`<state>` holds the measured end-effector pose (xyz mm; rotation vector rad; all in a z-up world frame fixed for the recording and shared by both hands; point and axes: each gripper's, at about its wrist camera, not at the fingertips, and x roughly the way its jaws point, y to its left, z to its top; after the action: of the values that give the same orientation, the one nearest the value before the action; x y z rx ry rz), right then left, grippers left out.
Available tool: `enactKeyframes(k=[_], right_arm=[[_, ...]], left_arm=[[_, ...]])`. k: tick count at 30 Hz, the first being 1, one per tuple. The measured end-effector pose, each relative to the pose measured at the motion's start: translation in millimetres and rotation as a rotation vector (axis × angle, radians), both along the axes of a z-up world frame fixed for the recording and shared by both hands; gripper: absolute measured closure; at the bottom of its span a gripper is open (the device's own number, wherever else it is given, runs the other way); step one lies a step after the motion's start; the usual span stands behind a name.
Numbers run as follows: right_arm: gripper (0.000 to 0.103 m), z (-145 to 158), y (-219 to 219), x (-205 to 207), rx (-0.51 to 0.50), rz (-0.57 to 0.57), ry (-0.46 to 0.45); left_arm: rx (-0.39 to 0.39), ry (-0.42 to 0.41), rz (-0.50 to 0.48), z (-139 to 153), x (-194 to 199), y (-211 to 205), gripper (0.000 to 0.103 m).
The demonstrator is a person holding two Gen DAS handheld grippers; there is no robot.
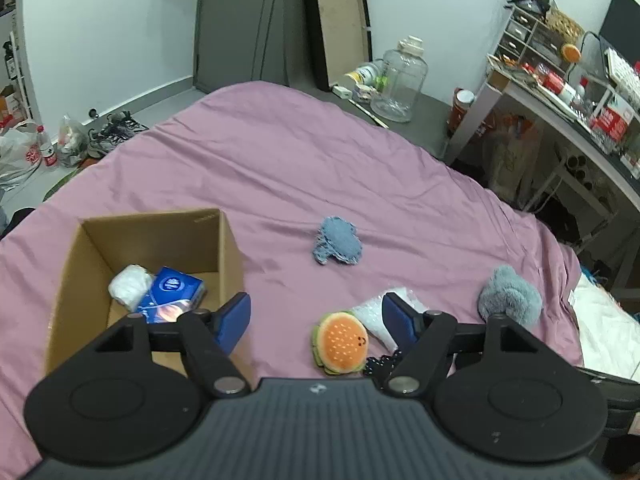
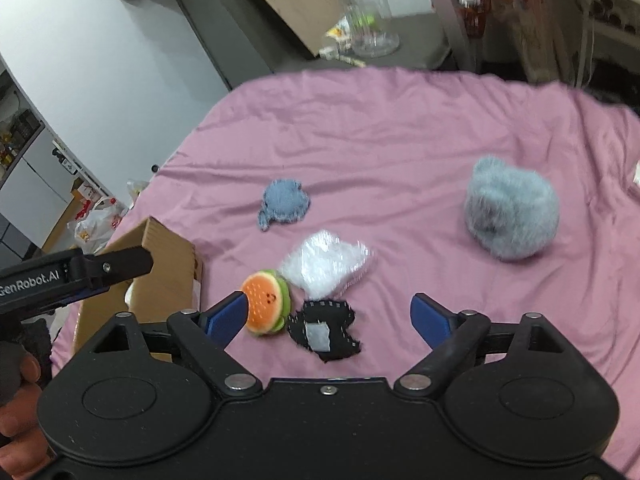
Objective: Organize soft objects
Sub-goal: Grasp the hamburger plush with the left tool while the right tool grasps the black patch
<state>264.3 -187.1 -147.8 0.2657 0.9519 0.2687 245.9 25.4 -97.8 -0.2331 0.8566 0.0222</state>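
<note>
Already two things sit inside the cardboard box (image 1: 224,248) at the near left of the bed: a white soft bundle (image 1: 130,285) and, touching it, a blue tissue pack (image 1: 172,294). So I would judge the sorting begun but well short of half done.

Five soft items lie loose on the pink bedsheet (image 1: 280,168). Nearest the box is the burger plush (image 2: 266,303), with a clear bubble-wrap packet (image 2: 324,264) just beyond it and a black fabric patch (image 2: 326,334) just to its right. Farther out lies a blue knitted piece (image 2: 283,202), and well to the right a fluffy grey plush (image 2: 510,210).

Both tools are empty. The left gripper (image 1: 316,320) hovers by the box's right wall, jaws wide apart, nothing between them. The right gripper (image 2: 330,320) hangs over the burger and the black patch, jaws likewise spread, one blue pad close beside the burger; whether it touches I cannot tell. A hand (image 2: 18,400) shows at the near left edge, holding the left tool.

Beyond the bed stand a big clear jar (image 1: 400,80) on the floor and a cluttered desk (image 1: 560,104) at the far right.
</note>
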Motion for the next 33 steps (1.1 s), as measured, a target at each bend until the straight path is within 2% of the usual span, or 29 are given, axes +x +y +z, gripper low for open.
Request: enactKeyframes(k=[3,5,7,14,22,24,25,33], right_arm=[[0.02,-10.9,-0.3,5.3,0.032,0.02,0.017],[0.031,-20.8,1.7,9.8,0.03,0.027,0.037],[0.037,-30.5,4.4,14.5,0.03,0.042,0.066],[0.037,-56.5,10.8,30.3,0.041,0.086,0.123],[0.052,-79.7,18.8,44.6,0.019,0.131,0.171],[0.065,-80.9,16.4,45.4,0.043,0.137,0.176],[0.076,-81.4,14.2,46.0,0.06,0.135,0.184],[0.08,-75.9,-10.2,43.5,0.084,0.024,0.162]], left_arm=[[0.012,0.013,-0.009,-6.3,4.4,-8.3,0.033],[0.01,0.028,-0.019,-10.4,8.6,-13.1,0.036],[0.014,0.044,-0.03,-15.0,12.9,-19.7,0.038],[0.024,0.111,-0.057,-33.4,26.8,-33.3,0.056],[0.033,0.149,-0.059,-48.2,40.0,-44.4,0.063],[0.036,0.144,-0.051,-50.1,43.1,-46.8,0.064],[0.039,0.147,-0.052,-52.5,45.0,-48.5,0.064],[0.067,0.205,-0.059,-73.6,51.6,-58.3,0.064]])
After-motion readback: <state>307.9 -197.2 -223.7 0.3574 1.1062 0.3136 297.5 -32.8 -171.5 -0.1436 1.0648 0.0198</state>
